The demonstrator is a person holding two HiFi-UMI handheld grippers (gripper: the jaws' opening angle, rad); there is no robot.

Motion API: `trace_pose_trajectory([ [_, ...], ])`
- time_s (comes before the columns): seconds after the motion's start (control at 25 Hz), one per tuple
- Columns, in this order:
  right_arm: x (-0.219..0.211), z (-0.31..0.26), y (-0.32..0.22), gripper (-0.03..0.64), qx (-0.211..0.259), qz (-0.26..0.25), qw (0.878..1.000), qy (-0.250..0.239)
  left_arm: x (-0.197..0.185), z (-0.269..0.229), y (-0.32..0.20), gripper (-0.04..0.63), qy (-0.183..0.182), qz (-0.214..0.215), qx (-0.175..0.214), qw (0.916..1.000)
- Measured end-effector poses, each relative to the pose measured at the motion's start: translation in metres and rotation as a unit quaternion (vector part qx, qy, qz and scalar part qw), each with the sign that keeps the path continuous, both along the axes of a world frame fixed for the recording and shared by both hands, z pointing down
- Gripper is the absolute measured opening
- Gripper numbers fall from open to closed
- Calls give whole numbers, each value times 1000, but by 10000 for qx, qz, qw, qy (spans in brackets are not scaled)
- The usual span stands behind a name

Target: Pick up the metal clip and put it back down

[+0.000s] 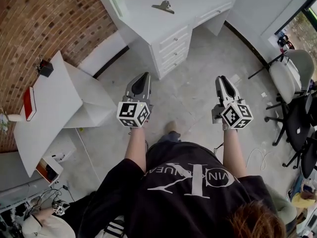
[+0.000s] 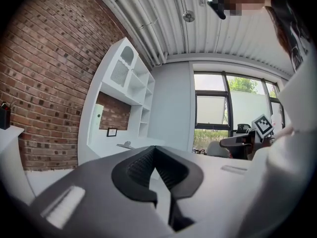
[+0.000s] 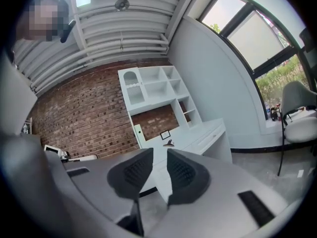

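Wall: a rough red-brown brick wall (image 1: 44, 19) with pale mortar lines fills the upper left of the head view.
Floor: we stand on a matt, mottled grey concrete floor (image 1: 198, 93).
Desk: a smooth white rectangular desk (image 1: 148, 21) with a stack of drawers stands against the brick wall. A white hutch of open shelves (image 3: 153, 90) rises at its back.
Side table: a flat white table (image 1: 49, 103) stands to our left, apart from the desk.
Chairs: dark-framed office chairs with pale grey seats (image 1: 290, 73) crowd the right edge.
Left gripper: the grey plastic left gripper (image 1: 144, 76) points level toward the desk. Its black ribbed pads (image 2: 136, 167) meet at the tips, with nothing between them.
Right gripper: the matching right gripper (image 1: 221, 79) also points level. We see its pads a narrow gap apart and empty, with the desk showing through the gap.
Marker cubes: each gripper carries a white cube printed with black square markers (image 1: 132, 114) at its rear.
Clip: the small silver metal clip (image 1: 164, 6) lies on the desk top, well apart from both grippers. It looks like folded sheet metal with a dull shine. Its long axis runs roughly left to right in the head view. It is too small for us to tell which end is the mouth.
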State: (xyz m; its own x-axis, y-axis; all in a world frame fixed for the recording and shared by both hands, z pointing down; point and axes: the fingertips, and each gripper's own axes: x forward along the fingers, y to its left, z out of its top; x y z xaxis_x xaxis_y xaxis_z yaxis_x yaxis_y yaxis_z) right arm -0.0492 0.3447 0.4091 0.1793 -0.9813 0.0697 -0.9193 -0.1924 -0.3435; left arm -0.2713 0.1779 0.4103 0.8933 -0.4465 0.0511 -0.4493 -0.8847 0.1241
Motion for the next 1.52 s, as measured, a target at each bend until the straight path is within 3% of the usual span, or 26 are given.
trace_pose_trajectory([
  [0.4,30,8,-75,52,2,88,10000,-10,30,8,-78,-11,5,70,8,10000],
  [0.88,54,25,-114,52,-133,91,9997,-171,47,29,-110,-11,-72,66,-174,9998],
  [1.2,92,30,-164,52,-53,-157,9997,-188,70,33,-150,-11,-91,-263,-127,9995],
  [1.52,150,25,-246,52,-139,-687,9974,-158,118,26,-203,-11,-51,-684,-115,9976],
])
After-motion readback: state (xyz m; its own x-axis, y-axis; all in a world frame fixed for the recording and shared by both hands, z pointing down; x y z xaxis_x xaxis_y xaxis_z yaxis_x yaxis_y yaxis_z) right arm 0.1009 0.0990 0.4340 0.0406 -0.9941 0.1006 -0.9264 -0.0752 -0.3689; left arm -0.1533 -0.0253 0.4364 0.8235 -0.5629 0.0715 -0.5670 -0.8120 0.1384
